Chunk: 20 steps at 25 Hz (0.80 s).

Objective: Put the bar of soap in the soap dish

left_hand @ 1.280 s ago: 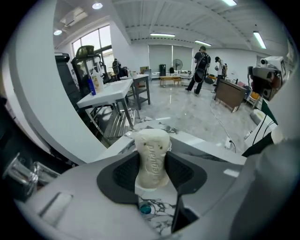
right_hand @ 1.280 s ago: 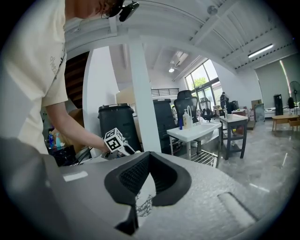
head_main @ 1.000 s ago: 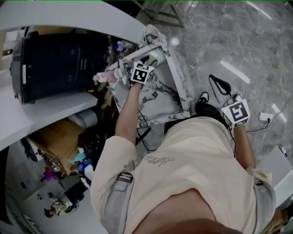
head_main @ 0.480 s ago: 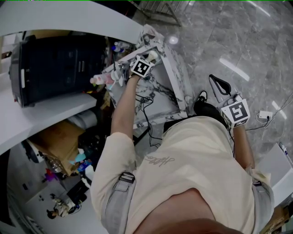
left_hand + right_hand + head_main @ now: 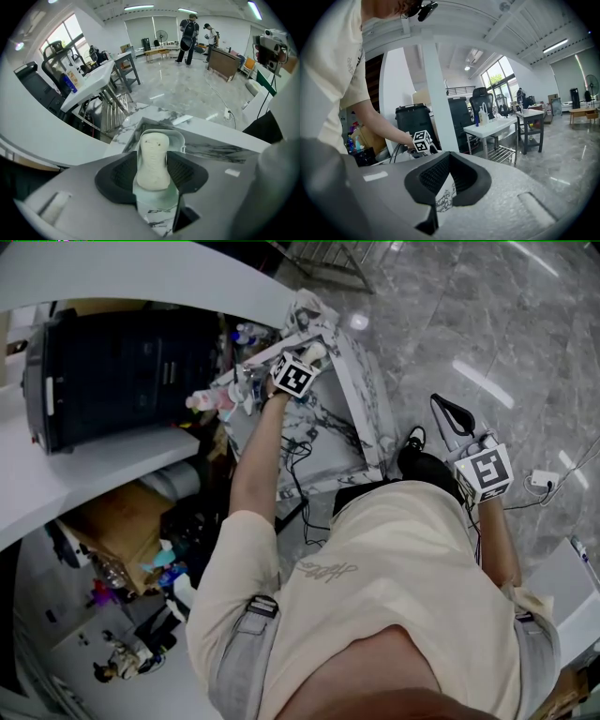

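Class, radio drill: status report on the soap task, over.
Left gripper shut on bar of soap. Right gripper shut, empty, off at the side. Bar held over soap dish, not released. No obstruction seen.

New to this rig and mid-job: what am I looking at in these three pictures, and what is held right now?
There is no robot: a person holds a two-jaw gripper in each hand. The head view looks down from the person's head; the other two cameras ride on the grippers and look along their jaws. The left gripper is closed on a cream bar of soap, lined up over a pale rounded soap dish that sits on the white marble-patterned table. Whether soap and dish touch, I cannot tell. The right gripper is shut and empty, held aside over the grey stone floor.
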Tool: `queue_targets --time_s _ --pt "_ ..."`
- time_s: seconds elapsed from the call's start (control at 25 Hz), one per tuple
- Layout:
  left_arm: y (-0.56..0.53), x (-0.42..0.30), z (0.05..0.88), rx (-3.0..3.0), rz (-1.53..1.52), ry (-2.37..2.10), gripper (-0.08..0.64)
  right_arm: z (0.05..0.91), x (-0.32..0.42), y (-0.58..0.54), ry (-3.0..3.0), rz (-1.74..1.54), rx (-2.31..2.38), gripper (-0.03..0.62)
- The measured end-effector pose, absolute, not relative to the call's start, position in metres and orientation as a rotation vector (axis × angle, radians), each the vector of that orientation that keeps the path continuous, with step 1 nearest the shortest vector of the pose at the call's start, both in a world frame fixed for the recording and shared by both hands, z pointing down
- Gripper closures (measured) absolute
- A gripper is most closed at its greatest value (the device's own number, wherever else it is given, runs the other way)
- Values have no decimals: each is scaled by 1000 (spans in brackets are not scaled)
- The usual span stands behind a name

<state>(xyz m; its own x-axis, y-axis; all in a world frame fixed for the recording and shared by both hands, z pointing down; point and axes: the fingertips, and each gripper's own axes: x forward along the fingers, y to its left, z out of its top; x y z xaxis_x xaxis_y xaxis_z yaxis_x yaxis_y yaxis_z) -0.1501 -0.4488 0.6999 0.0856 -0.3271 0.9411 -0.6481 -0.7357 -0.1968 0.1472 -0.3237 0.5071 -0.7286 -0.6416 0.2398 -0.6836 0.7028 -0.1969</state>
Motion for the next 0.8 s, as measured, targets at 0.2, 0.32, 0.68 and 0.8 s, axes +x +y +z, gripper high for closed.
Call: queue_targets --time_s 0.2,0.32,0.68,0.8 --pt "-452 -131 648 2223 1447 -1219 341 505 139 -328 -2768 411 1061 592" --pt "-444 -124 621 2278 1303 -1376 352 498 127 -329 -2779 377 1041 592" --pt "-383 -89 550 2365 839 -1443 386 466 111 -330 -2757 247 1094 592" --pt "-364 -87 520 2373 667 -1485 405 453 106 -335 -2764 223 1103 592"
